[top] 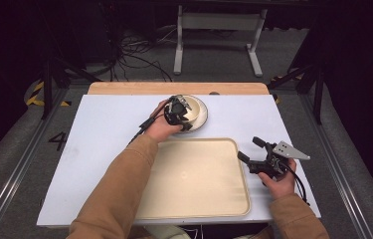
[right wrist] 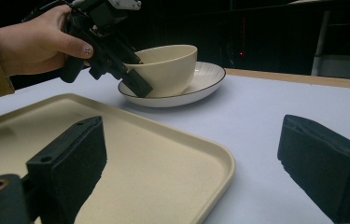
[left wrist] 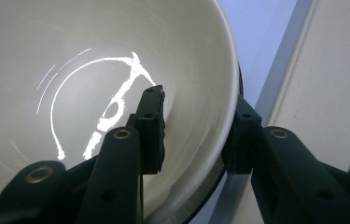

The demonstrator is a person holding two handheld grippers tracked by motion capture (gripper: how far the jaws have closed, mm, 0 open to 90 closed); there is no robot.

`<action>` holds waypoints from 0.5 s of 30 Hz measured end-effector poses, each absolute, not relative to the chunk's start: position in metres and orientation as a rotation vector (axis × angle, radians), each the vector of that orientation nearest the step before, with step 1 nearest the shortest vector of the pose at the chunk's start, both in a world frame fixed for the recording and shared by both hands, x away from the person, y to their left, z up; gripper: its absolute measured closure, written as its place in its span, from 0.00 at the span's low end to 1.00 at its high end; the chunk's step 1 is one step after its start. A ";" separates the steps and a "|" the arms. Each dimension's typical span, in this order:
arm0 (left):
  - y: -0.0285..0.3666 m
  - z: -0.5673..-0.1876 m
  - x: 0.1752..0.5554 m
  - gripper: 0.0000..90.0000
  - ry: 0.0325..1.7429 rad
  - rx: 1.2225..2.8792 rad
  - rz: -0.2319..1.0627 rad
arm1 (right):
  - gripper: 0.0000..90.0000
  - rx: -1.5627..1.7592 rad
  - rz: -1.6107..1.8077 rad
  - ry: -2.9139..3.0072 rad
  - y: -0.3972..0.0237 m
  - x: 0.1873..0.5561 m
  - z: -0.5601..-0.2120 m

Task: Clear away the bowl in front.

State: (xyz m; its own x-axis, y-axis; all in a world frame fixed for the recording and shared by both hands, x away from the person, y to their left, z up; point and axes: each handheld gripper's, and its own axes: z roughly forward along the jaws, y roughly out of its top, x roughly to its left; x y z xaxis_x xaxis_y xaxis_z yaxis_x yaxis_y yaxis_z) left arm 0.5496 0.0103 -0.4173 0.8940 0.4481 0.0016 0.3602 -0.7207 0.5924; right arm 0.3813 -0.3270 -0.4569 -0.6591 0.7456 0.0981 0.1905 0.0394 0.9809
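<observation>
While the left gripper (top: pixel 178 112) straddles the cream bowl (right wrist: pixel 167 69) wall, one jaw inside, one outside, firm contact can't be confirmed. Bowl sits on a plate (right wrist: pixel 206 79) beyond the tray (top: pixel 194 174). Right gripper (top: pixel 251 150) hangs wide open, empty, right of tray.

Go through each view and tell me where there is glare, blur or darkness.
Left gripper view: bright white glare streaks inside the bowl, with the near jaws soft. Right gripper view: its own jaws are blurred in the foreground, while the bowl on the plate is sharper against a dark background. High view: the table is evenly lit; the surroundings are dark.
</observation>
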 end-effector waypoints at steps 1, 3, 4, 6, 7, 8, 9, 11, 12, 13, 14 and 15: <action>0.010 -0.417 0.550 0.74 0.586 2.449 0.188 | 0.09 0.943 1.657 1.878 -0.327 0.381 -0.457; 0.009 -0.417 0.550 0.75 0.584 2.445 0.185 | 0.09 0.943 1.658 1.878 -0.327 0.381 -0.457; 0.009 -0.417 0.550 0.77 0.579 2.446 0.187 | 0.09 0.944 1.658 1.878 -0.327 0.381 -0.457; 0.007 -0.417 0.549 0.82 0.572 2.449 0.191 | 0.09 0.943 1.658 1.878 -0.327 0.381 -0.457; 0.007 -0.417 0.549 0.84 0.572 2.449 0.191 | 0.09 0.943 1.658 1.878 -0.327 0.381 -0.457; 0.007 -0.417 0.548 0.84 0.571 2.456 0.194 | 0.09 0.942 1.658 1.877 -0.327 0.381 -0.457; 0.006 -0.417 0.548 0.85 0.567 2.457 0.205 | 0.09 0.942 1.659 1.877 -0.327 0.381 -0.457; 0.005 -0.416 0.547 0.86 0.556 2.474 0.216 | 0.09 0.942 1.659 1.876 -0.327 0.381 -0.457; 0.005 -0.415 0.547 0.86 0.547 2.478 0.229 | 0.09 0.942 1.659 1.876 -0.327 0.381 -0.457; 0.004 -0.415 0.546 0.87 0.536 2.491 0.239 | 0.09 0.941 1.659 1.876 -0.327 0.381 -0.457; 0.004 -0.414 0.546 0.88 0.527 2.496 0.251 | 0.09 0.940 1.659 1.876 -0.327 0.381 -0.457; 0.003 -0.414 0.545 0.88 0.523 2.507 0.258 | 0.09 0.940 1.659 1.875 -0.327 0.381 -0.457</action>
State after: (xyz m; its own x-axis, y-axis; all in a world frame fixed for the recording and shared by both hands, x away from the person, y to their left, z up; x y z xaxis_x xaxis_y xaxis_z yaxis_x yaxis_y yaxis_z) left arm 0.5451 0.0030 -0.4136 0.9053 0.4188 0.0709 0.3109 -0.7670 0.5613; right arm 0.3811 -0.3273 -0.4569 -0.6589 0.7460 0.0969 0.1872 0.0379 0.9816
